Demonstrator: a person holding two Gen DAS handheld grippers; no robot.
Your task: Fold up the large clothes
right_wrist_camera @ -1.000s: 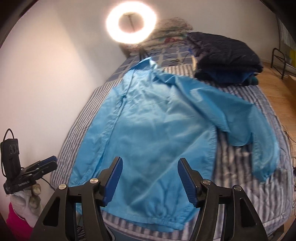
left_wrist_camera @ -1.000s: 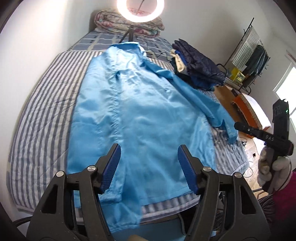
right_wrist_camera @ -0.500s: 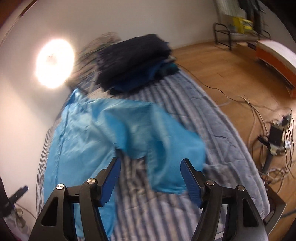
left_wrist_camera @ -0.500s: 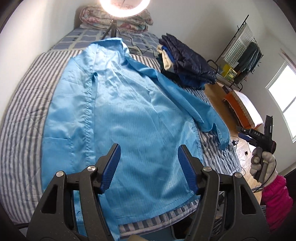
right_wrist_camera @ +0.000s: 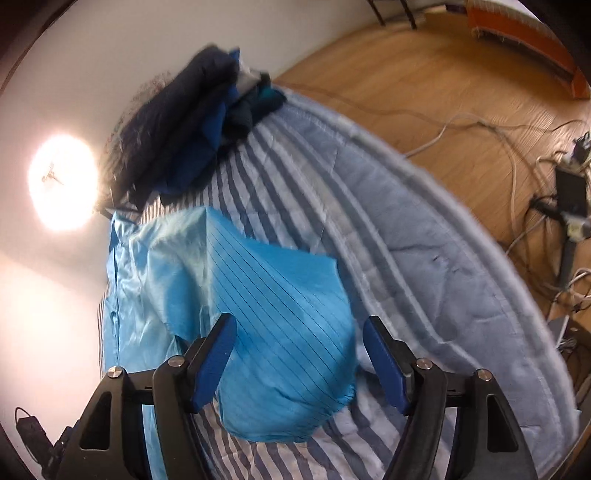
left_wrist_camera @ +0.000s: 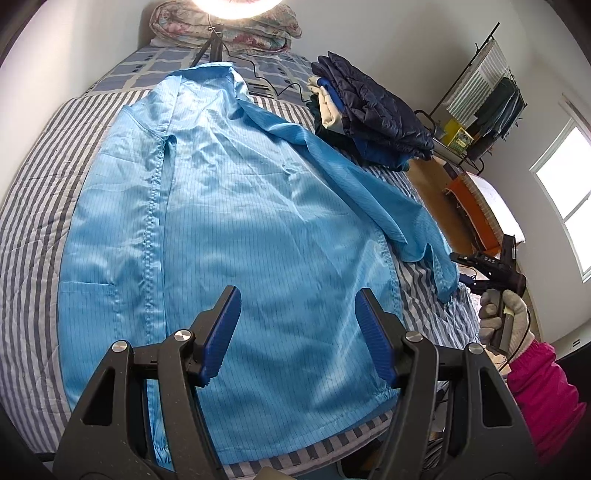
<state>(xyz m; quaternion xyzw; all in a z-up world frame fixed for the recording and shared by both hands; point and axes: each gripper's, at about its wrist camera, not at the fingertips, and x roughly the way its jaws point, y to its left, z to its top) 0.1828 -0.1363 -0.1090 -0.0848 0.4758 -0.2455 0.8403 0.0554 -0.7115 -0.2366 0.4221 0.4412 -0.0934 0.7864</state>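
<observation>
A large light-blue jacket lies spread flat, front up, on a striped bed, collar at the far end. Its right sleeve runs diagonally to the bed's right edge. My left gripper is open and empty above the jacket's lower hem. My right gripper is open and empty, just above the sleeve's cuff end. In the left wrist view the right gripper shows in a gloved hand beside the cuff.
A stack of folded dark clothes sits at the bed's far right. A ring light on a stand and rolled bedding stand at the head. Wooden floor with cables lies to the right, with a clothes rack beyond.
My right gripper has swung right and down to the sleeve's cuff at the bed's edge. My left gripper has moved closer over the jacket's hem. Both stay open.
</observation>
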